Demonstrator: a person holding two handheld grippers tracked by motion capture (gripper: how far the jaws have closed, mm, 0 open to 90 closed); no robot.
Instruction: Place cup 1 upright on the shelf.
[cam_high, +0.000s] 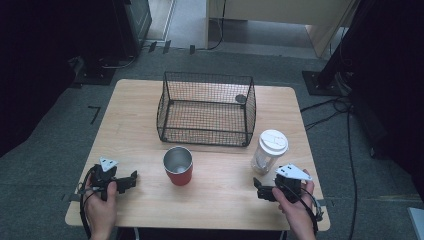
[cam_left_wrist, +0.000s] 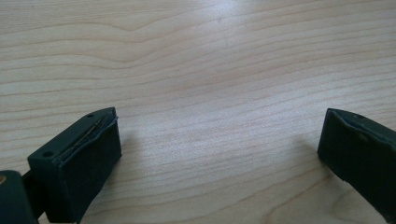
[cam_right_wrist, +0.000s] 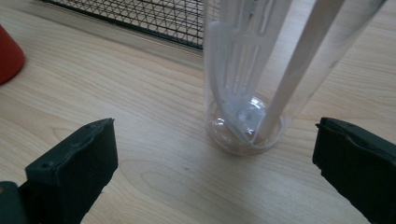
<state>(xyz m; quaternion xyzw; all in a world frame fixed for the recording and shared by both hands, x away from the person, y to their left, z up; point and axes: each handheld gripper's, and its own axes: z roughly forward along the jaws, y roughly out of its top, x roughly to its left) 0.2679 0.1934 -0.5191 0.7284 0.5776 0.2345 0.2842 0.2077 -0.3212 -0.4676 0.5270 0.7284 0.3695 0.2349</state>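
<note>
**Both grippers wide apart at the near edge, clear cup just ahead of the right one**

Overhead, the wooden table (cam_high: 135, 120) shows all four edges with grey carpet around it; a wire basket (cam_high: 206, 109) sits toward the far middle, leaving bare strips at either side; a red cup (cam_high: 178, 166) stands in the near middle, just in front of the basket; a clear plastic cup (cam_high: 270, 150) with a white lid stands upright near the basket's right front corner, well in from the right edge; the left gripper (cam_high: 131, 180) lies near the front left corner, the right gripper (cam_high: 257, 188) near the front right, just short of the clear cup, with open board between the two; dark stands and cables ring the table.

Along the left gripper (cam_left_wrist: 219, 135), the jaws stand wide apart over bare pale wood grain, nothing between them.

Along the right gripper (cam_right_wrist: 215, 144), the jaws are likewise spread and empty; the clear plastic cup (cam_right_wrist: 243, 126) stands just beyond the gap, not touched; the basket's mesh (cam_right_wrist: 140, 18) runs behind it, the red cup (cam_right_wrist: 8, 53) at far left.
</note>
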